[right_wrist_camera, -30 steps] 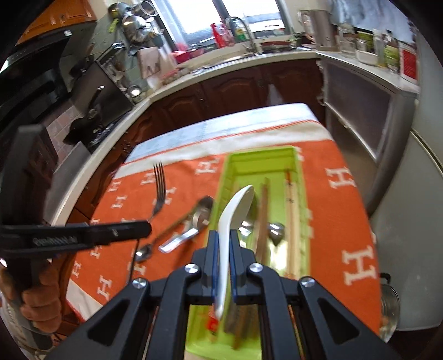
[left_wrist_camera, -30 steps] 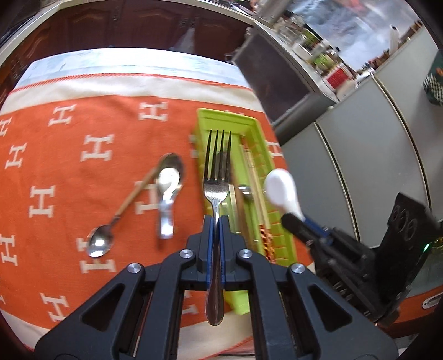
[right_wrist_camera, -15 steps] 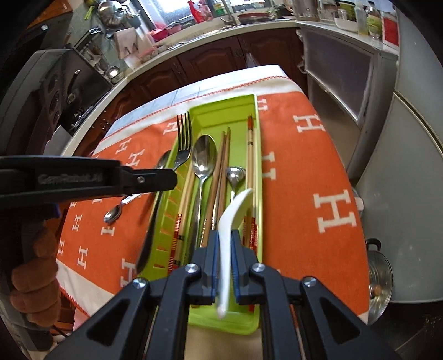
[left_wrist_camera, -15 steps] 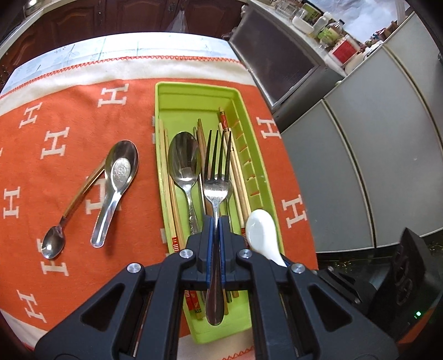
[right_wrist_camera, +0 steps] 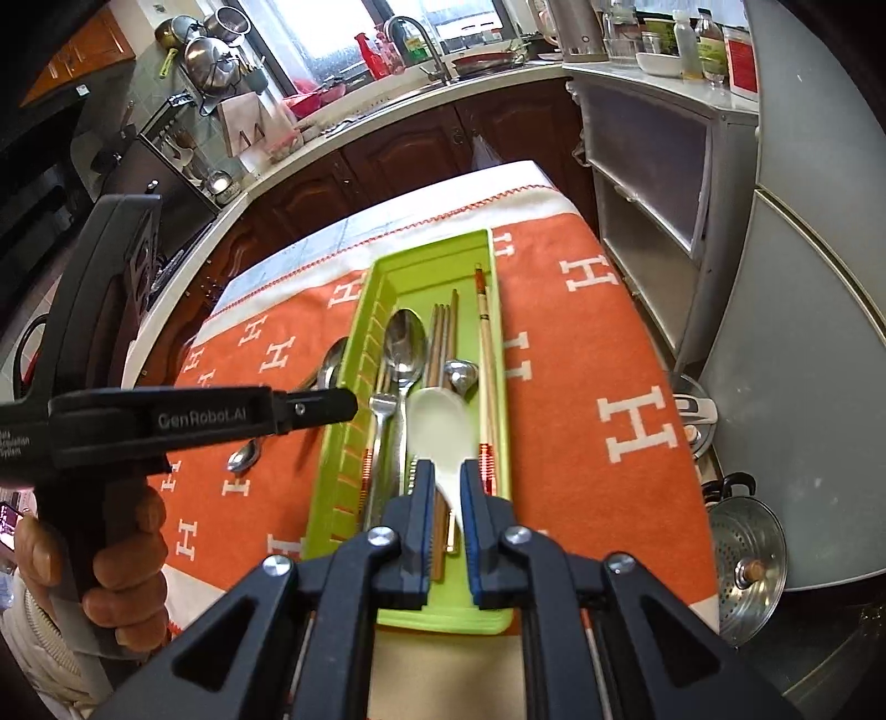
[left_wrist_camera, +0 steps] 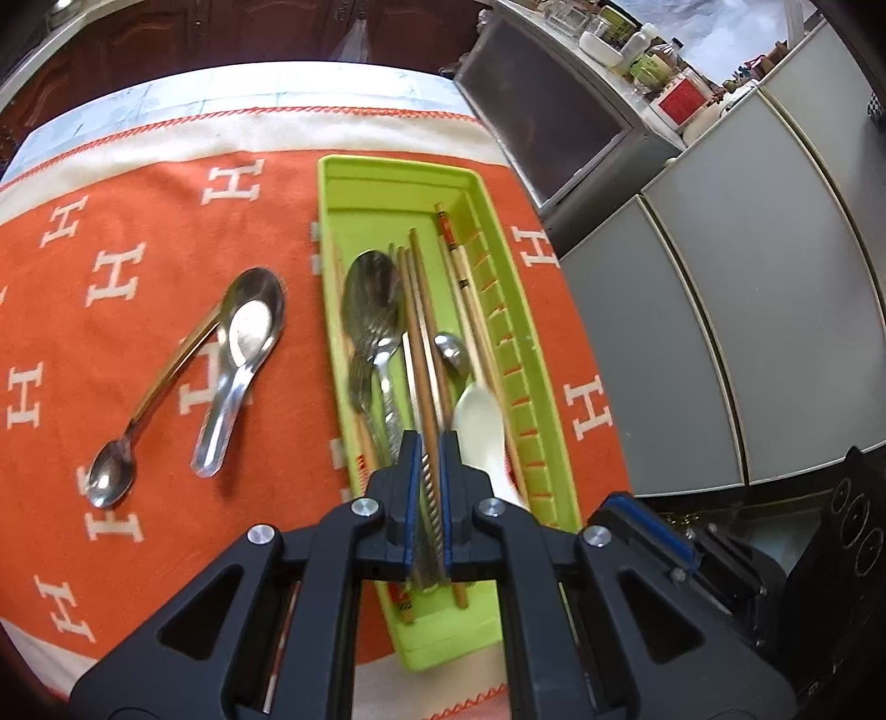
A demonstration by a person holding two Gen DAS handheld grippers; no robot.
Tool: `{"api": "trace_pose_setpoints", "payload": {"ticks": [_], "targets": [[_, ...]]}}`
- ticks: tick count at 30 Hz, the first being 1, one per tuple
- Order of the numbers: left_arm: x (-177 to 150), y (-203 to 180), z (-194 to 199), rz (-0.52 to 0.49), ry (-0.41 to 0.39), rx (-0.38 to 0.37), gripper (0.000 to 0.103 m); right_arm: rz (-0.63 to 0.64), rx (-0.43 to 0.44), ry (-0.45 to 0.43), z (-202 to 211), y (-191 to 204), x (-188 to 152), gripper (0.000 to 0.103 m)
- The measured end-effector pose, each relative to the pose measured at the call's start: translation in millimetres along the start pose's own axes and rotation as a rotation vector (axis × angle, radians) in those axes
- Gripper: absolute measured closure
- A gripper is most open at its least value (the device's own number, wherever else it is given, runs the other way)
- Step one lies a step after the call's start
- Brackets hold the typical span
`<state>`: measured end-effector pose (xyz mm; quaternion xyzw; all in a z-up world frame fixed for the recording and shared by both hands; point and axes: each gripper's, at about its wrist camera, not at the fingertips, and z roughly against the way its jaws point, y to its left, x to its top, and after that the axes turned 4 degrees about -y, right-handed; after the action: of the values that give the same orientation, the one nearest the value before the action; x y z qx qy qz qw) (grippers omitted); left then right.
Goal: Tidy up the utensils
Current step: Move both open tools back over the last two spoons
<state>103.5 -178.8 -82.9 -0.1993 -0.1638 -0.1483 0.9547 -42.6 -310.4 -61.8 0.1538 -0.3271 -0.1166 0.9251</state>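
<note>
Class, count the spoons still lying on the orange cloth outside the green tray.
2. A wide steel soup spoon lies left of the green tray, and a slim gold-handled spoon lies partly under it, further left.

A home kitchen: a steel sink tap (right_wrist_camera: 412,39) under a window, hanging metal pots (right_wrist_camera: 207,55), dark wooden cabinets (right_wrist_camera: 387,160), and a grey fridge (right_wrist_camera: 819,310).

fork (left_wrist_camera: 370,354) motion-blurred, white spoon (right_wrist_camera: 443,426) handle hidden by gripper

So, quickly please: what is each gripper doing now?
Left gripper: open, fork lies in tray.
Right gripper: open, around white spoon.
</note>
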Motion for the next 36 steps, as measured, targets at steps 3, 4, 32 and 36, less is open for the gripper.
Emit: {"api": "trace_pose_setpoints", "payload": {"ticks": [3, 4, 32, 36], "targets": [[-6, 10, 13, -0.005, -0.014, 0.026, 0.101, 0.007, -0.001, -0.002, 1, 4, 1, 0.093], [-9, 15, 18, -0.008, -0.021, 0.042, 0.101, 0.009, -0.002, -0.002, 1, 6, 2, 0.093], [-76, 178, 95, 0.097, -0.126, 0.318, 0.073, -0.007, 0.161, 0.132, -49, 86, 12, 0.092], [-73, 185, 93, 0.092, -0.129, 0.316, 0.073, -0.083, 0.180, 0.170, -67, 87, 19, 0.092]]}}
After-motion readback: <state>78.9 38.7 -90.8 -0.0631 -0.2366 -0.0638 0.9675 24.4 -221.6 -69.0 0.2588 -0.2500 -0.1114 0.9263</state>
